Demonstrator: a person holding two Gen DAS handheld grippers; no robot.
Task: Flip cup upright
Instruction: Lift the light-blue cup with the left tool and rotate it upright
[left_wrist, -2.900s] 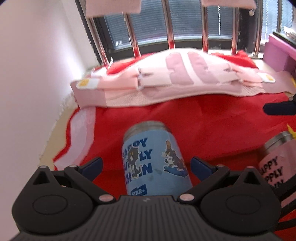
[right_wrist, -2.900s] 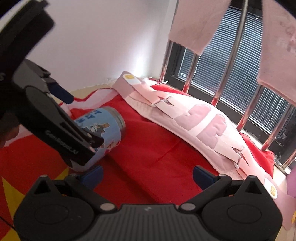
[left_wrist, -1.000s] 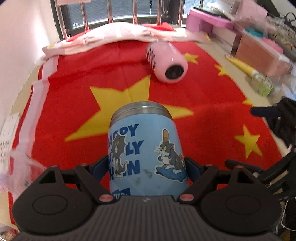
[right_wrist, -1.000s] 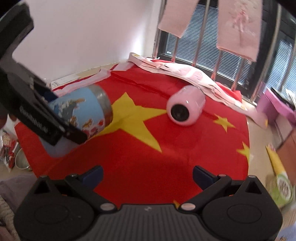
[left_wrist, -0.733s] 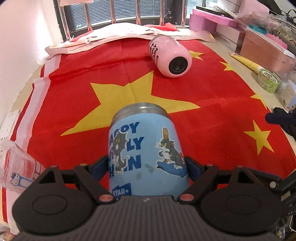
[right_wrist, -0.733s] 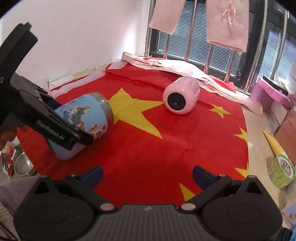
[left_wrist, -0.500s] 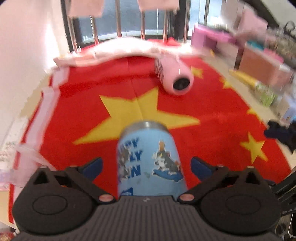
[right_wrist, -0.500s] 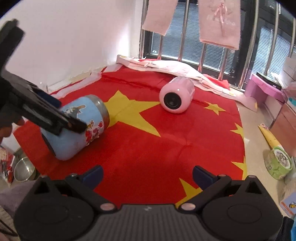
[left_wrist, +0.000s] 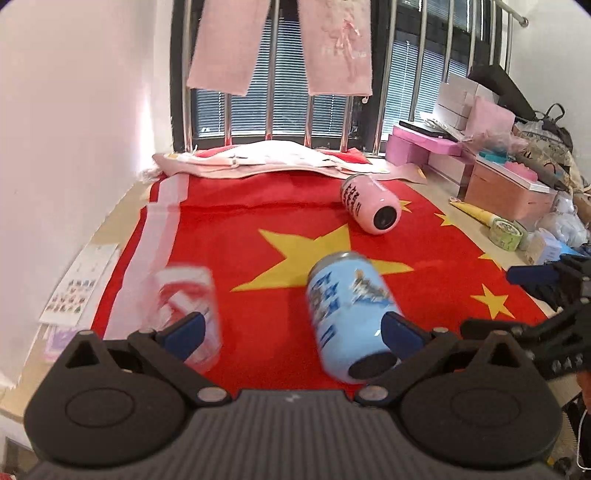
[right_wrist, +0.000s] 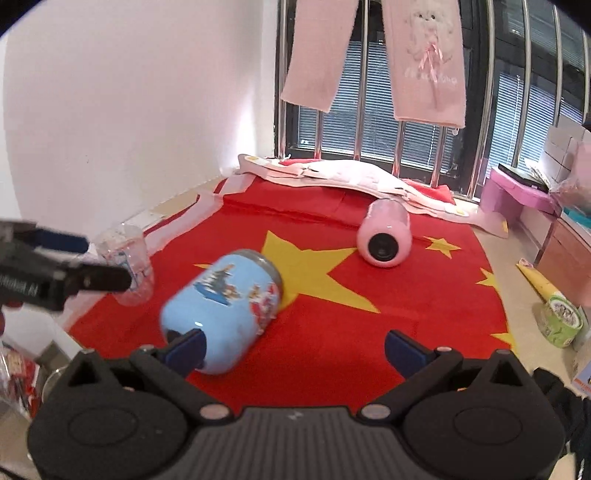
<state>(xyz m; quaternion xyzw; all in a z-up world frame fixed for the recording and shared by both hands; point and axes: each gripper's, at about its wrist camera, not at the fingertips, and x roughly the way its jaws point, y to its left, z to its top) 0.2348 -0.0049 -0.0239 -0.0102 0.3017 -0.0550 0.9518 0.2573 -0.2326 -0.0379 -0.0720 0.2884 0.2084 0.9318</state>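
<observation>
A blue cartoon cup (left_wrist: 349, 314) lies on its side on the red flag cloth (left_wrist: 258, 221), blurred; it also shows in the right wrist view (right_wrist: 225, 306), metal rim toward the window. My left gripper (left_wrist: 291, 330) is open and empty, just behind and above the blue cup. A pink cup (left_wrist: 371, 208) lies on its side further back, dark end facing me; it also shows in the right wrist view (right_wrist: 386, 236). My right gripper (right_wrist: 293, 349) is open and empty, near the cloth's front edge.
A clear plastic cup (right_wrist: 127, 266) stands at the cloth's left edge. A folded pink cloth (left_wrist: 266, 160) lies by the barred window. Pink boxes (left_wrist: 509, 188), a green tape roll (left_wrist: 506, 232) and clutter line the right side. A white wall (left_wrist: 74, 129) runs along the left.
My left gripper has opened and let go of the blue cup, then drawn back and up. The cup has dropped onto the cloth and lies on its side, still blurred.
</observation>
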